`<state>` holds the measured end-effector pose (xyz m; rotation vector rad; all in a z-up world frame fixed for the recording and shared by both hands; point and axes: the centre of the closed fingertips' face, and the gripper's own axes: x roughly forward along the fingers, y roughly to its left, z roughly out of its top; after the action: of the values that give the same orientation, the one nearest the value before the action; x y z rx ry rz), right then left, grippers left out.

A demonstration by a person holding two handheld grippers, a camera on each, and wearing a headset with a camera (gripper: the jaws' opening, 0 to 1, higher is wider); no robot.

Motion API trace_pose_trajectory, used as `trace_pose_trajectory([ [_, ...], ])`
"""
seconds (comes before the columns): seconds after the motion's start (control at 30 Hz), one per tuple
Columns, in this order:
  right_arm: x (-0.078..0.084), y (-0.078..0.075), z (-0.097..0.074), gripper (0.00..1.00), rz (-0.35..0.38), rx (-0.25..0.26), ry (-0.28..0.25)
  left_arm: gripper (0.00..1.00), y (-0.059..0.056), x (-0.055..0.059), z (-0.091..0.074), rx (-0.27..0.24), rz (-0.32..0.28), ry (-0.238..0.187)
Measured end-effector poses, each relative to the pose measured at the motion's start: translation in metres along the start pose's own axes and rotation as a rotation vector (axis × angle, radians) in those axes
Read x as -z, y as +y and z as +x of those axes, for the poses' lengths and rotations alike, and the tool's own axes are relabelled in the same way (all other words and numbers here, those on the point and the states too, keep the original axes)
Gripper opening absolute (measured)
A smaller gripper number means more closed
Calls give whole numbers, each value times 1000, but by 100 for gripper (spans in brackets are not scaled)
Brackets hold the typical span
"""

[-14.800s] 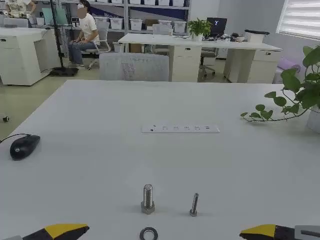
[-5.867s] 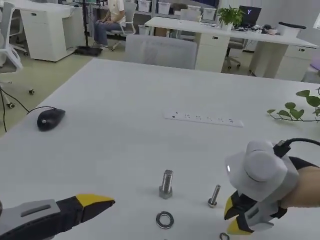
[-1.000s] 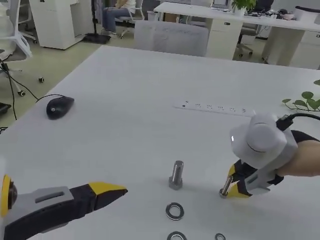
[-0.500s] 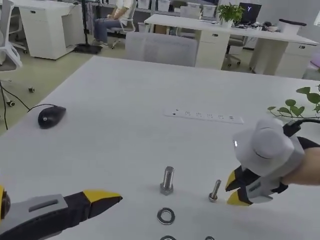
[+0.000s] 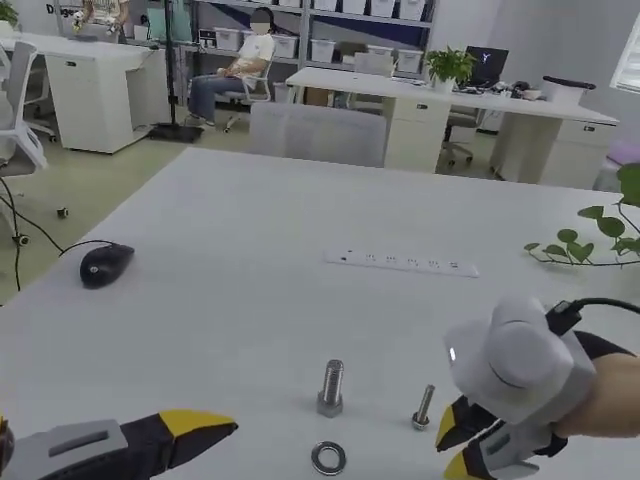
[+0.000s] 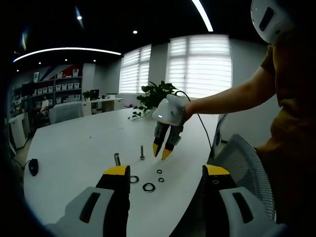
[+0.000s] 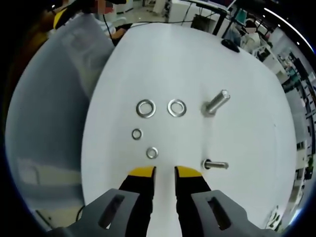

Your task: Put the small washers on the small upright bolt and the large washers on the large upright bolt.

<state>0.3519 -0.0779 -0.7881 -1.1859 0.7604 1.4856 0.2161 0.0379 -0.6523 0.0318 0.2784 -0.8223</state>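
Note:
The large bolt [image 5: 330, 388] and the small bolt [image 5: 423, 407] stand upright on the white table [image 5: 300, 260]. One large washer [image 5: 328, 458] lies flat just in front of the large bolt. In the right gripper view two large washers [image 7: 145, 108] [image 7: 177, 107] and two small washers [image 7: 137, 134] [image 7: 152, 152] lie loose near the large bolt [image 7: 216, 102] and the small bolt [image 7: 215, 164]. My right gripper [image 5: 452, 448] hovers just right of the small bolt, slightly open with nothing between its fingers. My left gripper [image 6: 167, 170] is wide open and holds nothing, low at the near left [image 5: 200, 428].
A black mouse [image 5: 105, 264] lies at the far left of the table. A white power strip [image 5: 400, 264] sits across the middle, and a plant [image 5: 590, 235] trails in at the right edge. A grey chair back [image 5: 318, 133] stands behind the table.
My right gripper has drawn back from the small bolt toward the table's near edge. The left gripper has stayed low at the near left. The camera has tilted up.

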Motion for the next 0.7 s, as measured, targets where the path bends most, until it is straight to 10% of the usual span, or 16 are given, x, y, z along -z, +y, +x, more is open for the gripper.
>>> trace_pose_trajectory([
  [0.7, -4, 18, 32, 22, -12, -85, 13, 58, -4, 1, 0, -5, -11, -8],
])
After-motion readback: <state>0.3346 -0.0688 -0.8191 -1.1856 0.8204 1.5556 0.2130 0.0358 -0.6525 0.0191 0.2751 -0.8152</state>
